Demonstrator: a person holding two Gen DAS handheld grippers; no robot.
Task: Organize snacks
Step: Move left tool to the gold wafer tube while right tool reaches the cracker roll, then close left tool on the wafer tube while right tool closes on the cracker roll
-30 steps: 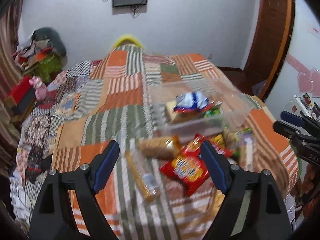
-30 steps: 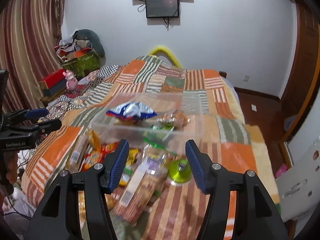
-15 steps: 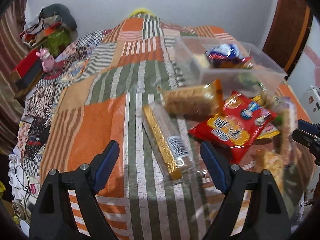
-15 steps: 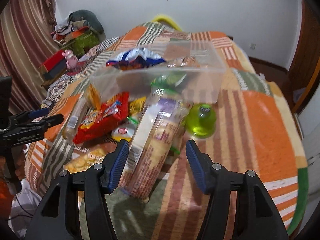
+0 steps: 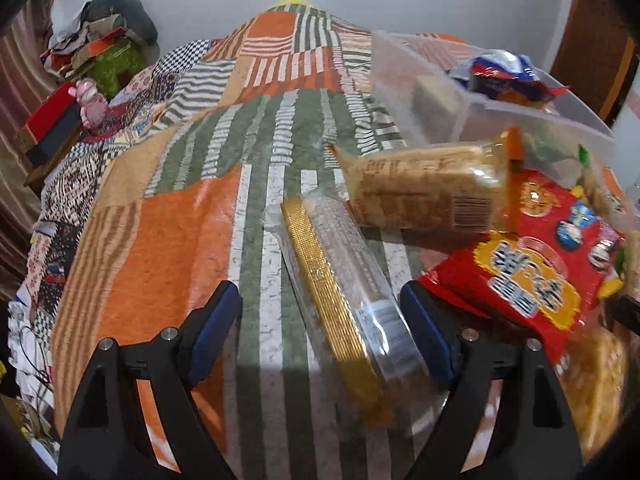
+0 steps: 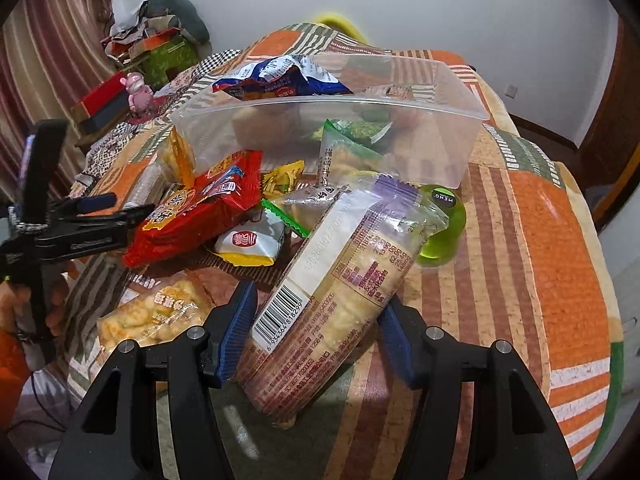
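1. Snacks lay in a loose pile on the patchwork bedspread [image 5: 192, 240] in the left wrist view. The left gripper [image 5: 320, 312] stood wide, its jaws on both sides of the long clear sleeve of biscuits [image 5: 340, 280] with a gold edge, but not pressing on it. The sleeve lay flat, a little apart from the pile, and this probably made it the easiest piece to take from this side. Beside it were a tan cracker pack [image 5: 420, 188] and a red bag [image 5: 528, 268]. The clear plastic box [image 5: 472, 108] stood behind them and already held some packets, so it seemed to be the place for the snacks.

2. Crackers were the target in the right wrist view. The right gripper [image 6: 316, 332] was half open around the lower end of the big cracker roll [image 6: 336, 292]. Its pads looked just beside the wrapper; I could not tell if they touched it. The roll leaned on other packets, in front of the plastic box [image 6: 328, 100], with a green jar [image 6: 444, 224] just beside its upper end. The left gripper [image 6: 100, 208] showed at the left edge, near the red bag [image 6: 200, 208].
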